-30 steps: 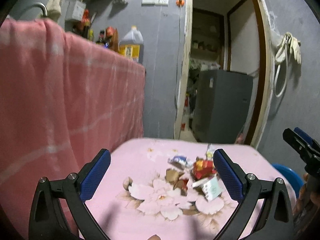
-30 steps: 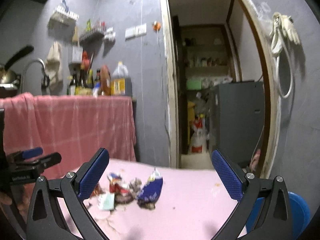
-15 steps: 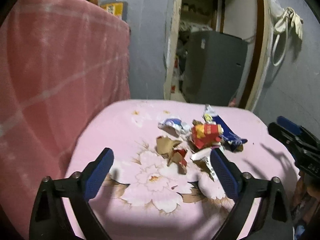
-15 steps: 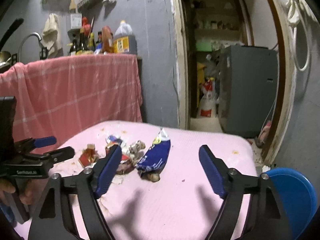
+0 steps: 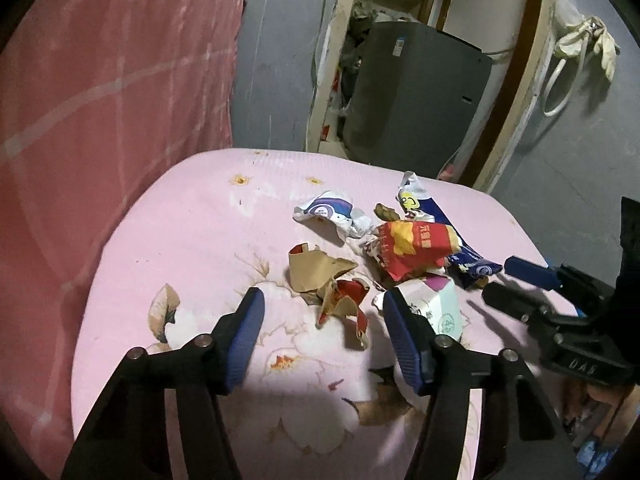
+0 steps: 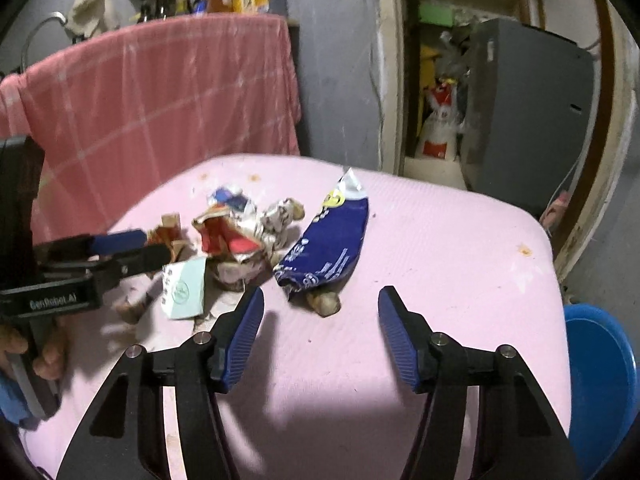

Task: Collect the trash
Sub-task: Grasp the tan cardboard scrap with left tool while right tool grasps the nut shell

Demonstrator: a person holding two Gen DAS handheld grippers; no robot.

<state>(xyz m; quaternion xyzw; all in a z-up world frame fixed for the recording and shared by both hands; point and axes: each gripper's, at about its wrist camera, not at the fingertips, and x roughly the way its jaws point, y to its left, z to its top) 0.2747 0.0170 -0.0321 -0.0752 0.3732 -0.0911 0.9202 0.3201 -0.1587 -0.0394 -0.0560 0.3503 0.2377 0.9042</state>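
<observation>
A heap of trash lies on the pink floral table (image 5: pixel 192 240): a torn brown and red carton scrap (image 5: pixel 340 300), a red snack wrapper (image 5: pixel 416 248), a white and blue wrapper (image 5: pixel 328 216), a pale green box (image 5: pixel 440 308) and a dark blue chip bag (image 6: pixel 328 244). My left gripper (image 5: pixel 324 320) is open, its jaws on either side of the carton scrap, just above the table. My right gripper (image 6: pixel 320 320) is open and empty, just short of the chip bag's near end. The left gripper also shows in the right wrist view (image 6: pixel 132 248).
A blue bin (image 6: pixel 600 392) stands on the floor by the table's right edge. A pink cloth (image 5: pixel 100 120) hangs over a counter on the left. A doorway with a grey cabinet (image 5: pixel 412 92) lies behind the table.
Both grippers have tilted down and moved forward to the trash heap. Their jaws have narrowed but stay open. The left one now straddles the carton scrap.
</observation>
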